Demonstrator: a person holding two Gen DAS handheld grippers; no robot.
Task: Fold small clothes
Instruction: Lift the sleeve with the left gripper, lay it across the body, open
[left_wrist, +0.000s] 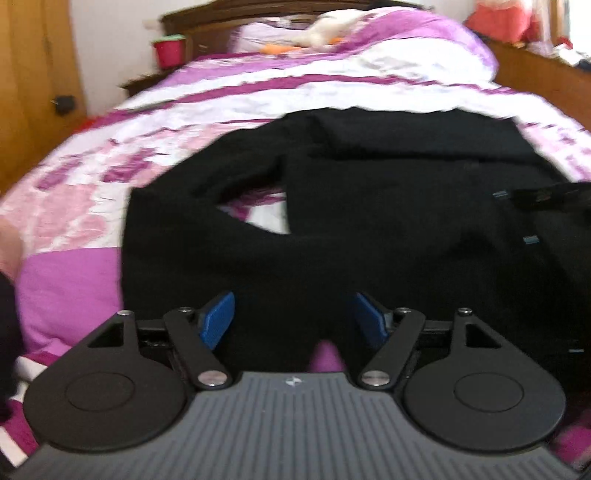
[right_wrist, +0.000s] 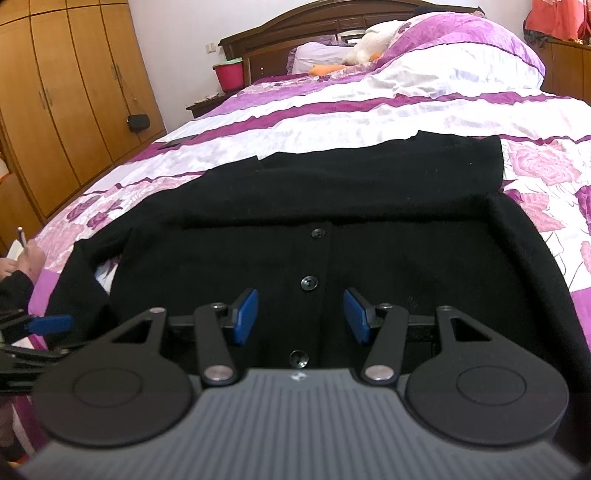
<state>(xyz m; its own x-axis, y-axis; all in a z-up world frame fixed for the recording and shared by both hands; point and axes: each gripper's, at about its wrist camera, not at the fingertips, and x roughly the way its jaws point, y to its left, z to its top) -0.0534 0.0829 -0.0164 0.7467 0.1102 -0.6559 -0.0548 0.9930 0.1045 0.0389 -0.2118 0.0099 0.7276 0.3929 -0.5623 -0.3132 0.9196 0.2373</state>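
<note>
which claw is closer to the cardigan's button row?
Right. The right claw hangs open directly over the button row. The left claw is open over the cardigan's left sleeve side, off the buttons.

I'm seeing a matt black knit cardigan (right_wrist: 295, 206) with glossy buttons (right_wrist: 309, 283), lying on a smooth floral cotton-looking quilt (right_wrist: 369, 110); wardrobe (right_wrist: 66, 92) showing varnished wood.

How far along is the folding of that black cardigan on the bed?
Barely begun. Done: the black cardigan lies spread on the bedspread, buttoned. In hand: nothing; the left claw and right claw are both open above it. Left: folding in the sleeves and body.
</note>
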